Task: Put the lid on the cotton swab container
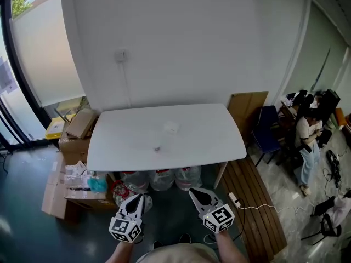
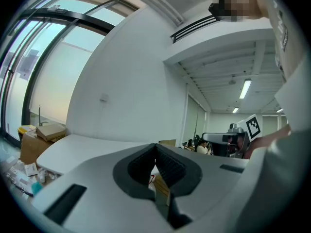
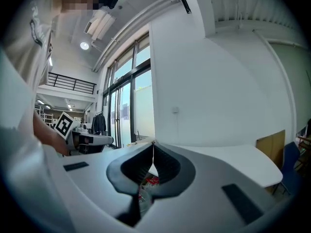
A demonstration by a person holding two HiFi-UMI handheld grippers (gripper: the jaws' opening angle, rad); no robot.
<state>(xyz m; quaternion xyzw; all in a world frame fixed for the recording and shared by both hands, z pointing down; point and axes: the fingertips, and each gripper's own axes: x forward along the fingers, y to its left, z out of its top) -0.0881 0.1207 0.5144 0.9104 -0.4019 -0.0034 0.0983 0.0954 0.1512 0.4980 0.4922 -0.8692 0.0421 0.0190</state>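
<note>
Left tongs [image 1: 138, 198] and right tongs [image 1: 194, 192] are closed, empty; the container [image 1: 171, 127] sits on the table [image 1: 214, 141].

White table [image 1: 208, 141], cardboard boxes [image 1: 80, 125] beside it, plastic bottles [image 1: 163, 179] underneath, blue chair [image 1: 267, 127], seated person [image 1: 305, 133]

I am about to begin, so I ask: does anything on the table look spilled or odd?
Nothing stands out. The white table holds only a pale small item and a tinier speck, apart; both are too small to judge.
</note>
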